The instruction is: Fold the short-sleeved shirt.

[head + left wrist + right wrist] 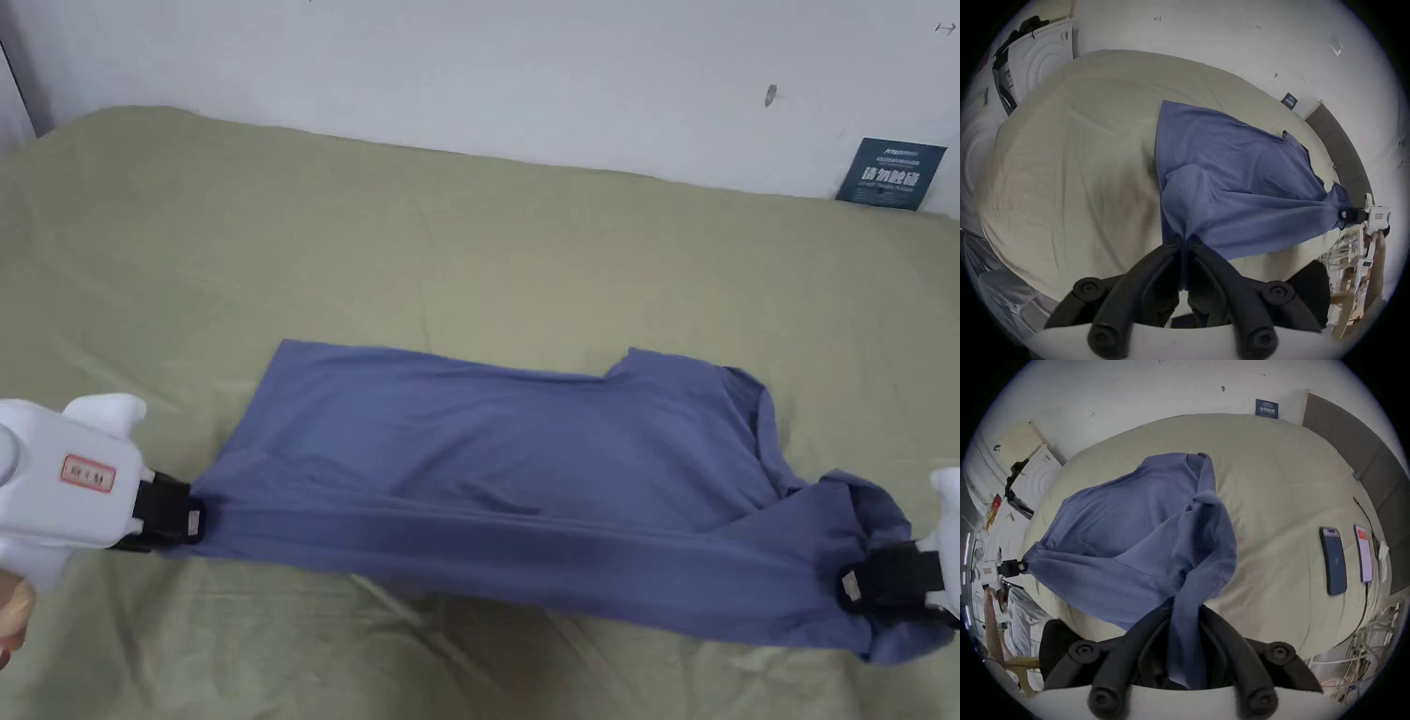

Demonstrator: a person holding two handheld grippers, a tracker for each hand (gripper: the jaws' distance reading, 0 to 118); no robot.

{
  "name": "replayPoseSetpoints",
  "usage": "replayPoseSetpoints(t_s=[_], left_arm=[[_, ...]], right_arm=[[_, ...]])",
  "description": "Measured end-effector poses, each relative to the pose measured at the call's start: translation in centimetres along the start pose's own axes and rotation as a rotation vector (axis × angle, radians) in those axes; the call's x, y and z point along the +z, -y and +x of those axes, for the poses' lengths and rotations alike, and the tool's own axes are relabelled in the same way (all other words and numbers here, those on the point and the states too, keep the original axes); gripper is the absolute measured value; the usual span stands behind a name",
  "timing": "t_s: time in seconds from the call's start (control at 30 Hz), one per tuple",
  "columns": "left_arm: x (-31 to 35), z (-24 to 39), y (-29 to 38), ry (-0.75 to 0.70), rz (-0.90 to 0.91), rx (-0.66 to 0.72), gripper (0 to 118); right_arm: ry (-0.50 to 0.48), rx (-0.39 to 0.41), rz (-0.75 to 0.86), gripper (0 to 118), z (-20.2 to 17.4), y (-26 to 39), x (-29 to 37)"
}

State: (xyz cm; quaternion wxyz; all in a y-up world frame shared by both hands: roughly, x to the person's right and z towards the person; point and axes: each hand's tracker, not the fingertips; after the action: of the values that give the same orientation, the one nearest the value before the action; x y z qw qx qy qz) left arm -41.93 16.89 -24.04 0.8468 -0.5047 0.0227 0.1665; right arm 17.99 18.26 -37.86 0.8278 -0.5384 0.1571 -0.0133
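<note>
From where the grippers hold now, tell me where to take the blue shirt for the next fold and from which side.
Probably the far long edge of the blue shirt, near its hem corner and its collar end, coming from the near side over the cloth. The left gripper and right gripper already pinch the near edge taut and lifted, while the far edge lies flat on the green sheet.

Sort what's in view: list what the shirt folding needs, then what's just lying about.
In use: blue short-sleeved cotton shirt; left gripper and right gripper, each clamped on it; olive bedsheet beneath.

Lying about: two flat dark phones; dark blue card against the wall.
</note>
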Motion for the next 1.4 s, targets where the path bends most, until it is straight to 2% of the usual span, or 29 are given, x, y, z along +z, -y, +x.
replayPoseSetpoints(t_s=[0.2, 0.27, 0.4, 0.47, 0.53, 0.57, 0.6, 0.63, 0.67, 0.73, 0.8, 0.83, 0.87, 0.93, 0.97, 1.0, 1.1, 1.2, 1.23, 1.37, 1.4], left_arm=[[0.0, -0.3, 5.9, 0.006, -0.091, -0.031, 5], [-0.8, -0.5, 7.5, -0.004, -0.113, -0.016, 5], [-2.8, -0.9, 8.9, -0.013, -0.149, 0.011, 5], [-3.6, -0.8, 9.1, -0.024, -0.155, 0.0, 7], [-3.8, -0.7, 8.8, -0.025, -0.161, 0.006, 13], [-3.3, -0.6, 8.7, -0.043, -0.189, 0.01, 32], [-2.7, -0.7, 8.5, -0.046, -0.199, 0.014, 68], [-1.9, -0.6, 8.2, -0.049, -0.199, 0.013, 88], [-0.6, -0.6, 7.8, -0.049, -0.175, 0.012, 93], [1.2, -0.4, 6.5, -0.078, -0.118, 0.013, 92], [2.2, 0.4, 4.8, -0.136, -0.079, 0.015, 92], [2.4, 0.9, 3.9, -0.135, -0.063, 0.007, 89], [2.5, 1.3, 2.9, -0.119, -0.033, -0.008, 81], [1.9, 2.4, 1.0, -0.079, 0.013, -0.032, 41], [1.2, 3.0, -0.1, -0.069, 0.015, -0.034, 13], [0.5, 3.3, -0.9, -0.066, 0.006, -0.037, 0], [-1.6, 5.2, -3.7, -0.057, 0.006, -0.086, 0], [-4.6, 6.1, -7.4, -0.071, -0.004, -0.111, 0], [-5.4, 6.1, -9.1, -0.07, -0.007, -0.11, 0], [-9.8, 4.9, -15.8, -0.097, -0.012, -0.073, 0], [-10.7, 4.6, -16.9, -0.105, -0.018, -0.046, 4]], right_arm=[[0.01, -0.014, -0.083, 8, 0.6, 6.0, -0.2], [0.012, -0.042, -0.121, 8, 1.1, 7.7, -1.2], [0.046, -0.034, -0.156, 8, 1.4, 9.1, -3.8], [0.045, -0.06, -0.165, 9, 2.2, 8.9, -5.3], [0.041, -0.069, -0.191, 13, 2.3, 8.6, -5.4], [0.068, -0.053, -0.209, 29, 2.3, 8.3, -4.7], [0.107, -0.032, -0.233, 68, 2.3, 8.1, -4.2], [0.138, -0.027, -0.231, 96, 2.3, 7.8, -3.5], [0.163, -0.034, -0.189, 105, 2.3, 7.4, -2.4], [0.161, -0.056, -0.13, 94, 2.0, 6.3, -0.7], [0.142, -0.077, -0.104, 91, 1.1, 5.0, 0.1], [0.121, -0.07, -0.102, 85, 0.3, 4.2, 0.6], [0.096, -0.049, -0.098, 73, -0.6, 3.3, 0.5], [0.047, 0.0, -0.089, 21, -2.2, 1.7, -0.4], [0.044, 0.023, -0.083, 0, -3.6, 1.1, -0.9], [0.064, 0.035, -0.07, 0, -4.3, 0.4, -1.4], [0.07, 0.069, -0.042, 0, -6.1, -2.5, -3.8], [0.045, 0.037, -0.029, 0, -7.1, -5.5, -6.2], [0.027, 0.016, -0.032, 0, -7.5, -6.5, -7.0], [0.016, 0.012, -0.03, 0, -7.7, -9.5, -8.9], [0.015, 0.014, -0.028, 0, -7.7, -9.9, -9.2]])
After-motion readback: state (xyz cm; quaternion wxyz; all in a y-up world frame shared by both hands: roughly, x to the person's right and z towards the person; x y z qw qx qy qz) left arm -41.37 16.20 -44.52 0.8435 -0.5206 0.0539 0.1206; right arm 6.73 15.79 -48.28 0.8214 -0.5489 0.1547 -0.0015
